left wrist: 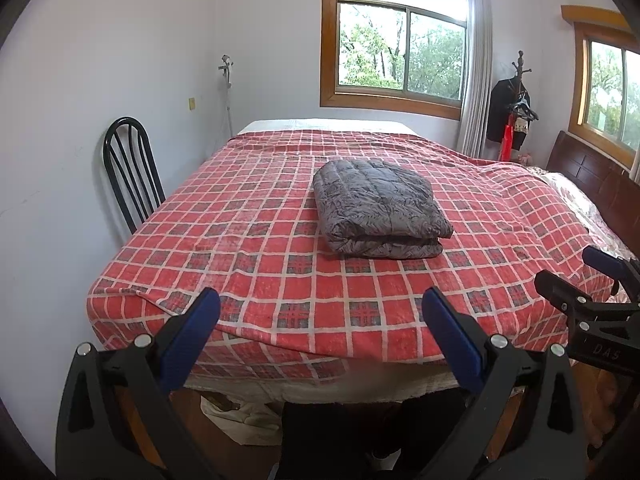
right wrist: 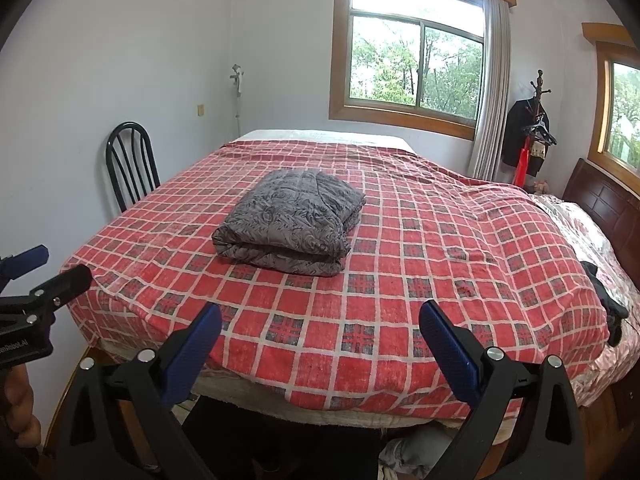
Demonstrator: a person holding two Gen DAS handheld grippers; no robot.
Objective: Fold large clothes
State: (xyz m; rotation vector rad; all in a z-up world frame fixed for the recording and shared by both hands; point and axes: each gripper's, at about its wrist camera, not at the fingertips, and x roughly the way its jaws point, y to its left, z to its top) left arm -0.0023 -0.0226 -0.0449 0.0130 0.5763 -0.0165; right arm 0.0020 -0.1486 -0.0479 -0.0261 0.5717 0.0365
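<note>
Both tools, left [left wrist: 320, 320] and right [right wrist: 320, 332], hang spread and empty off the bed's [left wrist: 248, 264] near edge. The folded garment [left wrist: 380, 208] lies mid-bed, bare checked cover all around it; a chair [left wrist: 130, 168] stands at the left edge.

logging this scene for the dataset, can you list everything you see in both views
folded garment: 1, grey patterned, middle of bed
plaid bedspread: 1, red and white, covering bed
chair: 1, black, left of bed by wall
windows: 2, wood-framed, far and right walls
curtain: 1, pale grey, beside far window
coat stand: 1, dark clothes hanging, far corner
headboard: 1, dark wood, right
dark item: 1, bed's right edge
left gripper: jaws open, before bed
right gripper: jaws open, before bed
</note>
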